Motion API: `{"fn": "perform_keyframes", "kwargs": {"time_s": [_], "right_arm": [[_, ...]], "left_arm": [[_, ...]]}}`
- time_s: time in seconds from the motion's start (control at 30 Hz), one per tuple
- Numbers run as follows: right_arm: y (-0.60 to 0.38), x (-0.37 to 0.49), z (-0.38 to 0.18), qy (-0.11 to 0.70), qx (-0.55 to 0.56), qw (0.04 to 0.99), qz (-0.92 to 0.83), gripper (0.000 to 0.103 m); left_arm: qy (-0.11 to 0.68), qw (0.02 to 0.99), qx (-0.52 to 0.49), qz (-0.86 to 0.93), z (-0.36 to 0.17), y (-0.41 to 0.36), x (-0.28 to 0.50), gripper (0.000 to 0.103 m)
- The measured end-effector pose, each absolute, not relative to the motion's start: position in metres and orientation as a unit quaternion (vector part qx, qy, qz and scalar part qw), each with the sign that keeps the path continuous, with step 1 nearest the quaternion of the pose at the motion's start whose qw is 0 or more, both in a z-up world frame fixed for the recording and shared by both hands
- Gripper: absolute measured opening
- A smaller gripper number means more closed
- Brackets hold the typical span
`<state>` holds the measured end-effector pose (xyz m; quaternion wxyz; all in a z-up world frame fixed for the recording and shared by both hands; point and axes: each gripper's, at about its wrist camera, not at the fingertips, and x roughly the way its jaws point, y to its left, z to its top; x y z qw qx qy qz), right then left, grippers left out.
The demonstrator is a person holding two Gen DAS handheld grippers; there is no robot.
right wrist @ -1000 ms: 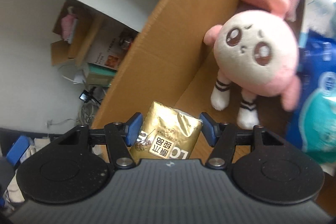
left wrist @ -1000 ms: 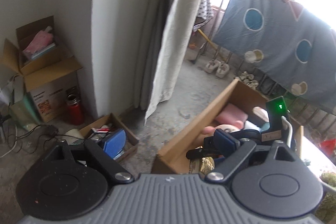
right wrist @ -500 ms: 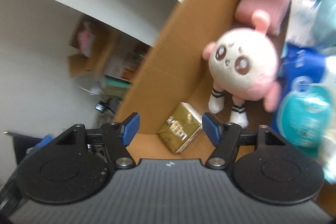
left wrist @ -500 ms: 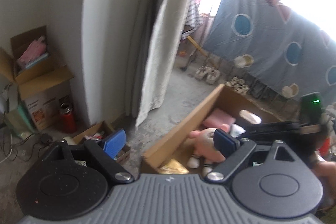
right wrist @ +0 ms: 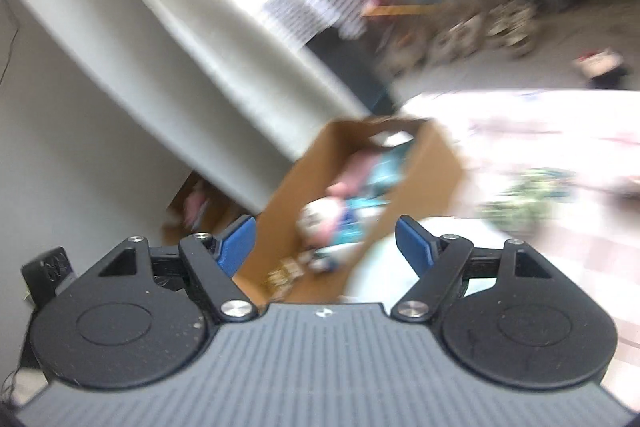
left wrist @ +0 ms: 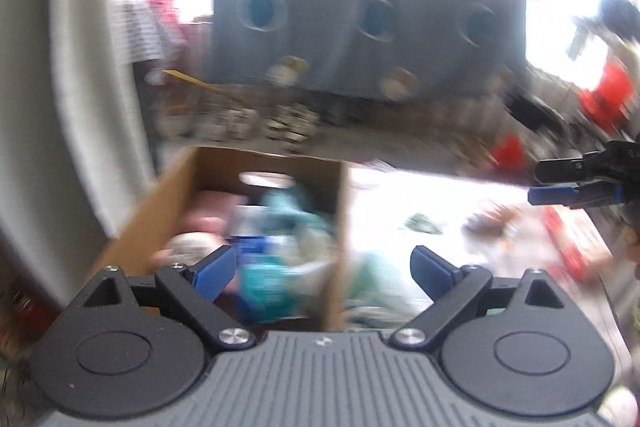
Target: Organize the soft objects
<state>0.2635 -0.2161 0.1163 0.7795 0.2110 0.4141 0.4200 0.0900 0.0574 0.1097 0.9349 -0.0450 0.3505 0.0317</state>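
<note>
Both views are blurred. The left gripper has its blue pads wide apart and nothing between them; it is released and points down toward the cardboard box. The right gripper is empty too, its jaws are opening, and no object is between the blue pads. In the left wrist view the right gripper also shows at the right edge of the picture, apart from the box. The cardboard box stands with its top open at the left edge of a bright white surface. Inside the box, a pink and white plush toy lies near the middle, a pink soft item lies toward the far end, and teal and blue packages lie along the right wall. A small gold packet lies on the box floor at the near end, close to the toy's feet. Behind the box hangs a grey-blue cloth with round blue patches, and a pale curtain hangs at the left of the box.
</note>
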Motion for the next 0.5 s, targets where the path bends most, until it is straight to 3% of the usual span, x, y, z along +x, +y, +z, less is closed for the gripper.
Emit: {"fn": "perform_keyframes", "kwargs": {"time_s": [0.27,0.43,0.5], "right_arm": [[-0.333,0.276,0.017,0.451,0.302,0.766,0.343,0.075],[-0.317,0.293,-0.04,0.477,0.304,0.759,0.322,0.056],[-0.297,0.302,-0.052,0.482,0.288,0.763,0.321,0.052]], "left_arm": [[0.423,0.901,0.059,-0.073,0.074,-0.068,0.173,0.09],[0.468,0.878,0.058,-0.074,0.041,-0.098,0.215,0.06],[0.481,0.873,0.054,-0.062,0.027,-0.098,0.229,0.051]]}}
